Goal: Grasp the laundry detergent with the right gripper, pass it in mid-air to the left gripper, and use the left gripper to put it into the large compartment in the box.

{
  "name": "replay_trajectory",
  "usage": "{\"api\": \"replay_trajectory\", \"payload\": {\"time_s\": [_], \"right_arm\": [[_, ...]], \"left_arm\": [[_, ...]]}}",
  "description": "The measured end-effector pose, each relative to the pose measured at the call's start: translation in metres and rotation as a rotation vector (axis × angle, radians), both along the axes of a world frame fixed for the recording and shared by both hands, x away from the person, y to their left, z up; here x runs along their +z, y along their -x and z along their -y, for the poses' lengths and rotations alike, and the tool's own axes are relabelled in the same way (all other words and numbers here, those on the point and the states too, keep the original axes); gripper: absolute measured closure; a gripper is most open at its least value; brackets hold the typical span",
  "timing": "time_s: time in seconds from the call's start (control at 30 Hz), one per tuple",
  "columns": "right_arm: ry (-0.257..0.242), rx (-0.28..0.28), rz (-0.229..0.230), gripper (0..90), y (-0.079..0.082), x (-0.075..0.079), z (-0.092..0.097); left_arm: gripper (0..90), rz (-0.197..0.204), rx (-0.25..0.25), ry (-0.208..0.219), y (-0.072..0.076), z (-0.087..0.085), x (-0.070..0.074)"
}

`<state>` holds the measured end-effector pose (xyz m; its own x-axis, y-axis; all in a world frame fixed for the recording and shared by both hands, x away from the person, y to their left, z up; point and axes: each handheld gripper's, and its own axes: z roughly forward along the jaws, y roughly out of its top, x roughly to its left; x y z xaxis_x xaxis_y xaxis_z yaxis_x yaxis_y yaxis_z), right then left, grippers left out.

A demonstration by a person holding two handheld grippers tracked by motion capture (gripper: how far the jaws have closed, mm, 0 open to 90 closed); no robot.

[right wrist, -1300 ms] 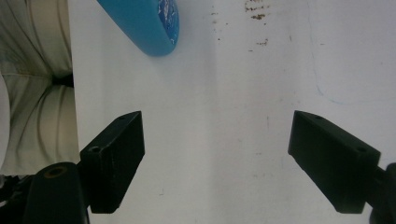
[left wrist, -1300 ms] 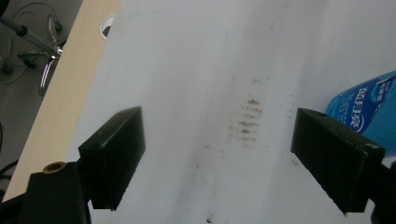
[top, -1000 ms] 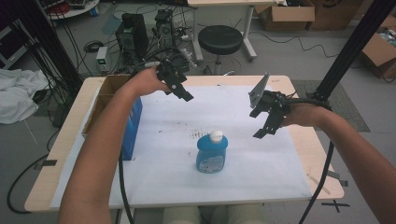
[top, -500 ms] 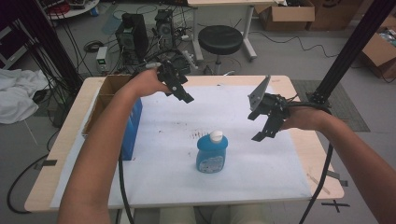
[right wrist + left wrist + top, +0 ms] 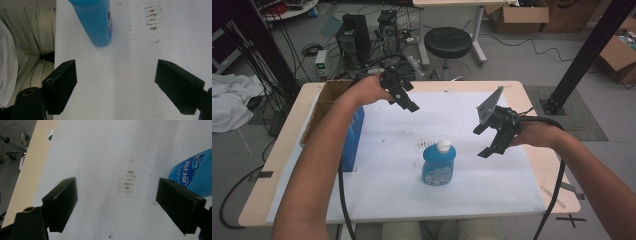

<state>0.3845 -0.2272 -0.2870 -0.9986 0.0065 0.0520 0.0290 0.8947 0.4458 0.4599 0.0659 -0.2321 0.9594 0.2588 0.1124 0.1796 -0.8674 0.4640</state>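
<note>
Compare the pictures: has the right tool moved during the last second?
Yes. The right tool has drifted slightly lower and nearer the blue bottle, which stands where it was.

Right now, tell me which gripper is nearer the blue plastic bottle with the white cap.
Right. The right gripper hovers open just beside the blue plastic bottle, on its right. The left gripper hovers open farther off, beyond the bottle toward the table's far-left side.

High view overhead, 2 gripper views close, sharing perhaps the bottle (image 5: 438, 163)
</note>
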Motion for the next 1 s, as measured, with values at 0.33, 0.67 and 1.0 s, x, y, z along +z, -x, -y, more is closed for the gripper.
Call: {"api": "replay_trajectory", "payload": {"time_s": [0.33,0.67,1.0], "right_arm": [[-0.059,0.017,-0.004,17.5,0.009,-0.008,-0.006],[-0.116,0.02,-0.021,17.5,0.015,-0.019,-0.01],[-0.17,0.016,-0.029,17.2,0.017,-0.029,-0.014]], "left_arm": [[18.5,0.0,0.001,0.003,0.001,-0.002,-0.003],[18.7,0.008,-0.015,0.002,0.003,-0.001,-0.003],[18.8,0.009,-0.011,0.0,0.003,-0.001,-0.003]]}}
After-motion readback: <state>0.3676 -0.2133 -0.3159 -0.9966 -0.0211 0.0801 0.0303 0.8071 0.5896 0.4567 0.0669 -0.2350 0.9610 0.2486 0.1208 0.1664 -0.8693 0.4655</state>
